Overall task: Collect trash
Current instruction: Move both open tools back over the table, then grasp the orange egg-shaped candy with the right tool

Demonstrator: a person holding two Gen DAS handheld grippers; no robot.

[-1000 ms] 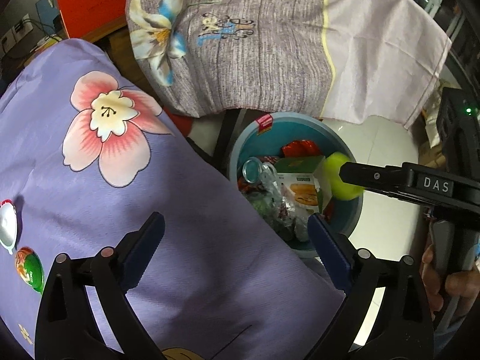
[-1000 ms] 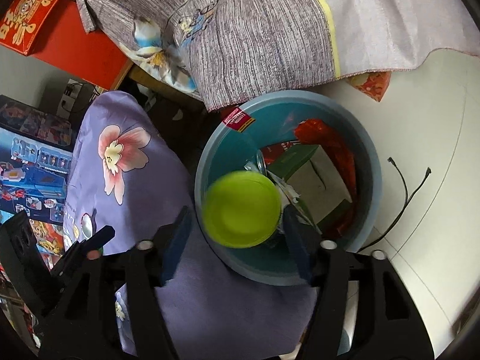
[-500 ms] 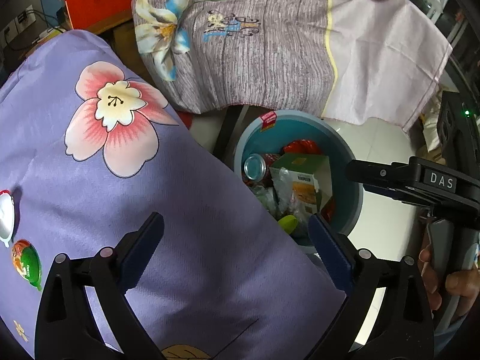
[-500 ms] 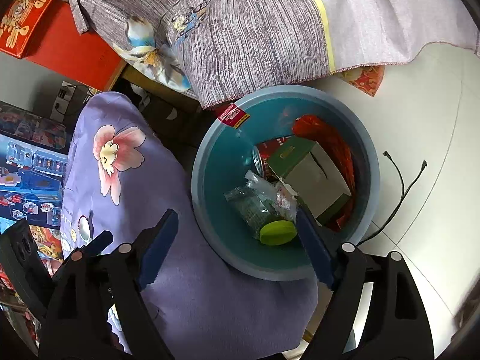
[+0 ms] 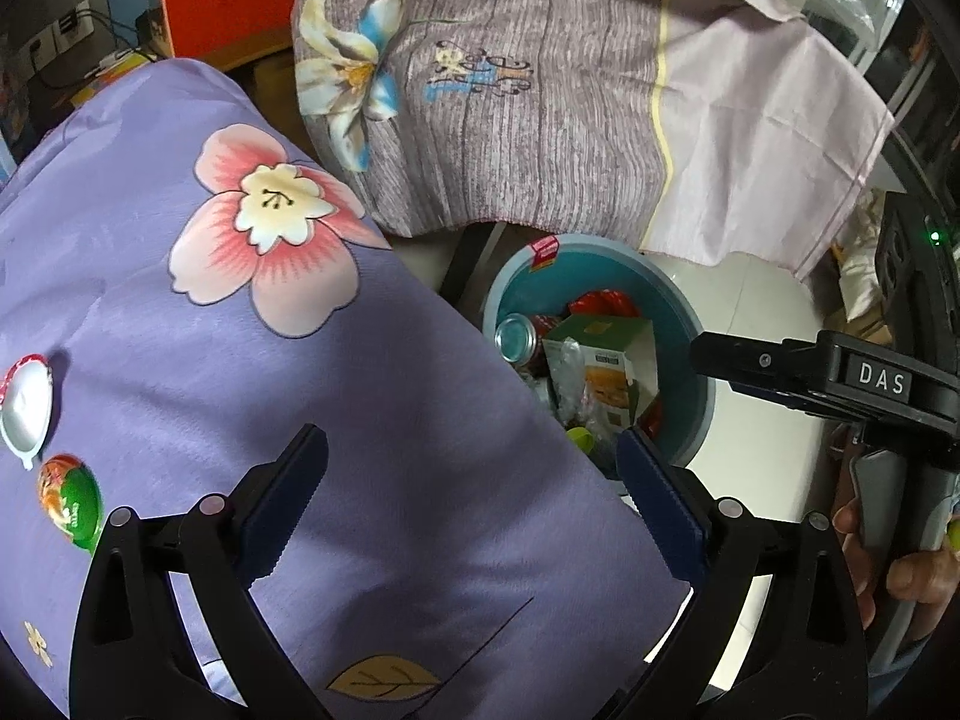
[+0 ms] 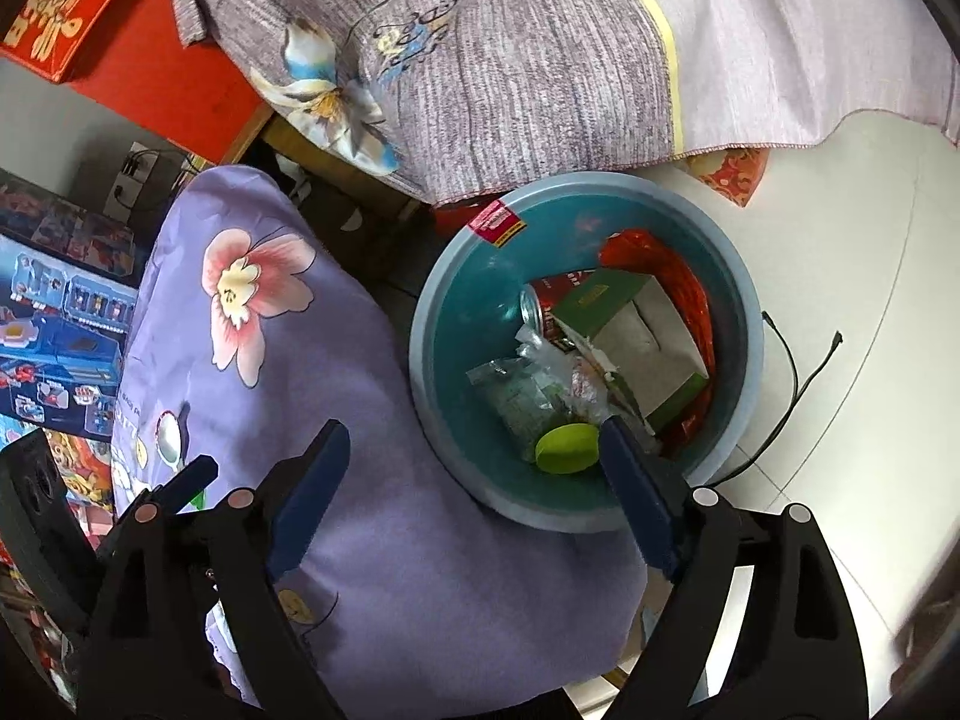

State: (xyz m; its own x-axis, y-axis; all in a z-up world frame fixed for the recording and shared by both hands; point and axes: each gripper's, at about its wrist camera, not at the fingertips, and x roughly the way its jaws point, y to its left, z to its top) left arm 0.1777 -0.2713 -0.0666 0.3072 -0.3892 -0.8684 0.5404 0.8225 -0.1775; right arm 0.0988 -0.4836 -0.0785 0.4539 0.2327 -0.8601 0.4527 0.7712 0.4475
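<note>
Basin partly hidden by purple cloth; right claw opening, left claw wide, both empty.

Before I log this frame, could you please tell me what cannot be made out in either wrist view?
- Round blue plastic basin: near rim and floor hidden by the purple floral cloth in the left wrist view.
- Lime-green plastic cup: mostly hidden by that cloth in the left view.
- Silver drink can: label buried under the green carton.
- Foil lids: print too small.
</note>
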